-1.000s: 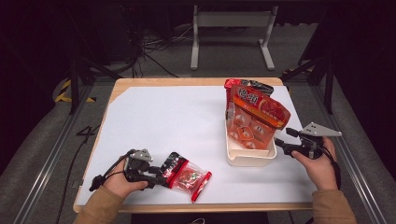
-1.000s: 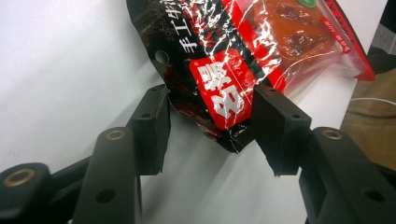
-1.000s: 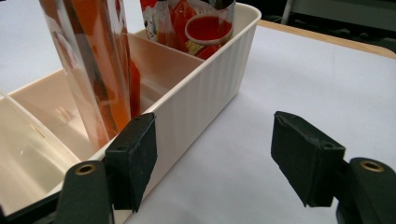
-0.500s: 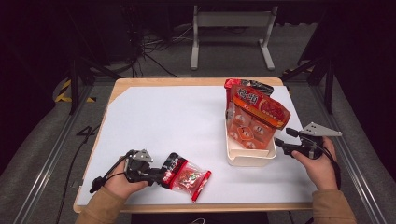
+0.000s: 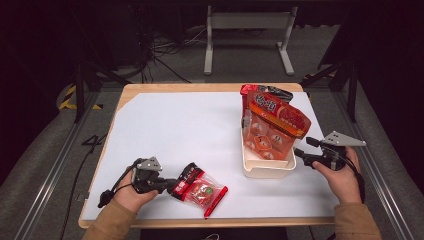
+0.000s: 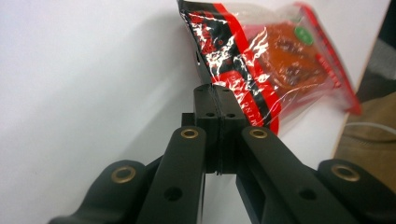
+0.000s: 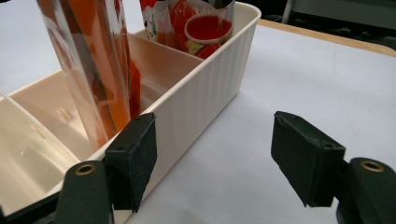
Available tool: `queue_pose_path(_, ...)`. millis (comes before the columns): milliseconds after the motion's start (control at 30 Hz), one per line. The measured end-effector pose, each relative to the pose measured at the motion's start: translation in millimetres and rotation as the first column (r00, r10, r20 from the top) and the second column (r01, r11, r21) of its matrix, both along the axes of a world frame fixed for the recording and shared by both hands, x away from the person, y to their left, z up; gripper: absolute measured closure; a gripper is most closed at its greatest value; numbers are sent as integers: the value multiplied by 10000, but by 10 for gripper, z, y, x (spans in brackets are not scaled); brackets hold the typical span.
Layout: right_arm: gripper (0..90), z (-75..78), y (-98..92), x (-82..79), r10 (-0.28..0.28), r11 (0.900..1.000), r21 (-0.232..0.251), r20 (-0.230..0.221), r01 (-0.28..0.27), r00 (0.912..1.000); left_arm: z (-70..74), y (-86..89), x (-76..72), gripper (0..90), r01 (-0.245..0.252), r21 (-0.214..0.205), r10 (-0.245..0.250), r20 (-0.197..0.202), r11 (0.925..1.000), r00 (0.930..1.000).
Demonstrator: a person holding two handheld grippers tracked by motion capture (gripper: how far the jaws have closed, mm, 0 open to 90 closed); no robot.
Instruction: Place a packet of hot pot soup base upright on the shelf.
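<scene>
A clear red-and-black snack packet [image 5: 201,191] lies flat on the white table top near the front edge. My left gripper [image 5: 171,185] is shut on its black-and-red end seam, and in the left gripper view the pads [image 6: 215,100] are pressed together on the packet [image 6: 275,60]. A cream divided bin [image 5: 265,172] at the right holds a large red snack bag [image 5: 276,125] standing upright. My right gripper [image 5: 299,156] is open just right of the bin. Its left pad [image 7: 134,158] sits close to the bin's outer wall [image 7: 205,88], with nothing between the jaws.
In the right gripper view a clear orange bag [image 7: 93,60] stands in the bin's near compartment and another packet [image 7: 196,23] in the far one. The wooden table edge [image 5: 210,222] runs close in front of both hands. A metal stand [image 5: 247,30] is behind the table.
</scene>
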State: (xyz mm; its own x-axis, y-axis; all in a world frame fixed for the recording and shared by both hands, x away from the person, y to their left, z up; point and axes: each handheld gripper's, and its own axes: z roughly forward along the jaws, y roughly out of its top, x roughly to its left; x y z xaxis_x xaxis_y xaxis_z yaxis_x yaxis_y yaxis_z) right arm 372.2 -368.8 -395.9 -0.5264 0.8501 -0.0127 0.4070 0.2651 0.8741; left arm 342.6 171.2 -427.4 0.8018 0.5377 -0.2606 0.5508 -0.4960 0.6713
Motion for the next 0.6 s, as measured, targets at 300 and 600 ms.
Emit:
queue_pose_path(300,316,3,-18,-5,-53,10000,67,24,53,10000,272,61,-43,900,-43,-1776,82,209,9841,9997)
queue_pose_path(600,314,10,-56,-20,-133,9997,203,78,131,9999,439,36,-93,900,403,-2372,-182,947,9706,9953)
